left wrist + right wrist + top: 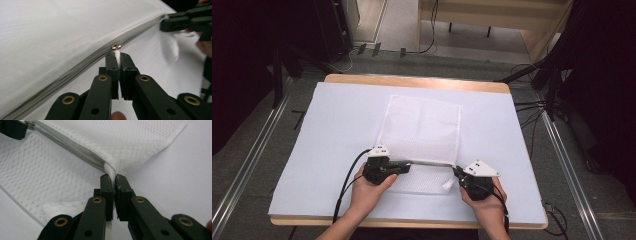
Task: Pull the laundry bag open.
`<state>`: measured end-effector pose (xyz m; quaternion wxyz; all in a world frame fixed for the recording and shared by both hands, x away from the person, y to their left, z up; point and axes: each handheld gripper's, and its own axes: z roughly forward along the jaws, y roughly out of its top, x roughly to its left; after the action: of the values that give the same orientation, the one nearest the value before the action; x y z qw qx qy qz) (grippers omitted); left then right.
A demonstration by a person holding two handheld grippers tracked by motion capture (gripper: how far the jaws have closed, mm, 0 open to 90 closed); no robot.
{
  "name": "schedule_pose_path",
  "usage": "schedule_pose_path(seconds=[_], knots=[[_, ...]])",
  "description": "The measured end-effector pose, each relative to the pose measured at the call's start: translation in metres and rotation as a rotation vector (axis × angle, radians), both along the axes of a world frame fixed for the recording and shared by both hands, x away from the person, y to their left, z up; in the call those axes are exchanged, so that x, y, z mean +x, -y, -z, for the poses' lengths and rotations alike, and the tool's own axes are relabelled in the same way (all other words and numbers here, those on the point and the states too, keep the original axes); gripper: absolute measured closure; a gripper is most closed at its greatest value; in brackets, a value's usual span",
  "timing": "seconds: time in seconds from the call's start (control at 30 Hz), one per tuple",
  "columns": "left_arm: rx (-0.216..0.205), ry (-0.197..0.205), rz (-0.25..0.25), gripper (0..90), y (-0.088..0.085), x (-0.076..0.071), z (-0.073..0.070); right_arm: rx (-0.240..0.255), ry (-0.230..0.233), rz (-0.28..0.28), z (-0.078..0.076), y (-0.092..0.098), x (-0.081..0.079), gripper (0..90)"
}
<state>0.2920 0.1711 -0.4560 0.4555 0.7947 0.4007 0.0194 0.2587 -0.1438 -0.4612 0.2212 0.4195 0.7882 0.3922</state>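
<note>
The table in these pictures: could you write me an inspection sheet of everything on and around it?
Surface: wooden table under a white sheet.
Job's things: white mesh bag lying flat; zipper with metal slider.
Clutter: nothing seen.
Grippers: left gripper shut on the slider's white pull tab; right gripper shut on the bag's edge at the zipper end.
Cables: black cable trailing from the left gripper.
Surroundings: floor rails, floor wires.

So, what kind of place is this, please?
Probably a lab or recording studio, not a home: a table under a white sheet, black curtains on both sides, and cables on the grey floor.
</note>
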Motion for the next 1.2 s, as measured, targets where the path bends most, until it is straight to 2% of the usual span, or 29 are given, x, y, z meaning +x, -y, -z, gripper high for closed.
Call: schedule_pose_path(seconds=[0.03, 0.07, 0.2, 0.4, 0.63, 0.73, 0.9, 1.07, 1.2], knots=[[-0.005, -0.005, -0.020, 87.9, -0.013, -0.001, 0.001, -0.004, -0.001, 0.004, 0.000, 0.001, 0.001, 87.4], [-0.005, -0.005, -0.020, 88.0, -0.013, -0.001, 0.001, -0.004, -0.001, 0.004, 0.000, 0.001, 0.001, 87.4], [-0.013, -0.014, -0.048, 88.0, -0.035, -0.004, 0.003, -0.002, -0.010, 0.011, 0.002, 0.003, 0.002, 87.4], [0.005, 0.013, -0.054, 88.0, -0.055, -0.011, 0.000, -0.002, -0.011, 0.020, 0.001, 0.002, 0.002, 87.4], [-0.017, 0.004, -0.093, 88.0, -0.085, -0.016, -0.001, 0.005, -0.010, 0.032, 0.001, 0.009, 0.003, 87.4], [-0.008, 0.006, -0.086, 88.0, -0.089, -0.020, -0.001, 0.004, -0.010, 0.030, 0.001, 0.008, 0.004, 87.4], [0.017, 0.032, -0.087, 87.9, -0.091, -0.023, -0.002, -0.006, -0.007, 0.033, 0.001, 0.008, 0.004, 87.4], [-0.020, 0.022, -0.113, 87.9, -0.100, -0.023, -0.001, 0.014, -0.016, 0.037, 0.001, 0.013, 0.006, 87.4], [-0.018, 0.017, -0.118, 87.9, -0.101, -0.023, 0.000, 0.002, -0.012, 0.033, 0.001, 0.010, 0.005, 87.4]])
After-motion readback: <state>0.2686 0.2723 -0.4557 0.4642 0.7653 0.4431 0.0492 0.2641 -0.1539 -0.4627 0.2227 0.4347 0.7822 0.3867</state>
